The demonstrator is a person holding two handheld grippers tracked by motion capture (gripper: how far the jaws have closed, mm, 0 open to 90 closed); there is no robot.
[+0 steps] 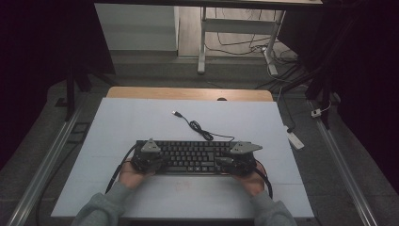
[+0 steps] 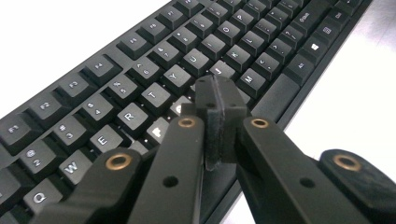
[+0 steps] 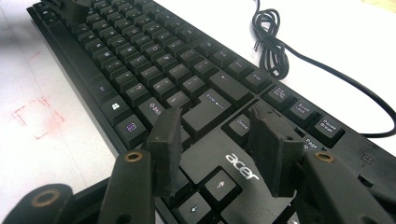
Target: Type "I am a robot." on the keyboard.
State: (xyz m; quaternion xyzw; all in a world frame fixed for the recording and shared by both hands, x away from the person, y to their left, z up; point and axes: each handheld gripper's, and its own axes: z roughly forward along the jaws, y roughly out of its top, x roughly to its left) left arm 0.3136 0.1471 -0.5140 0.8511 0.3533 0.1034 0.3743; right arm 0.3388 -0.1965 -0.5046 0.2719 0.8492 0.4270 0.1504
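Note:
A black Acer keyboard (image 1: 193, 157) lies across the middle of the white table top, and its cable (image 1: 200, 129) runs back to a loose USB plug (image 1: 176, 113). My left gripper (image 1: 151, 161) is over the keyboard's left end. In the left gripper view its pads (image 2: 219, 100) are pressed together, shut on nothing, just above the letter keys (image 2: 154, 95). My right gripper (image 1: 231, 162) is at the keyboard's right end. In the right gripper view it (image 3: 217, 140) stands open above the arrow keys (image 3: 219, 184) and the logo, nothing between its jaws.
The cable is bunched in a coil (image 3: 271, 44) behind the keyboard. A faint red square (image 3: 39, 119) is drawn on the white top (image 1: 141, 117) in front of the keyboard. On the floor to the right lies a white power strip (image 1: 295, 140); desk legs (image 1: 202, 42) stand beyond.

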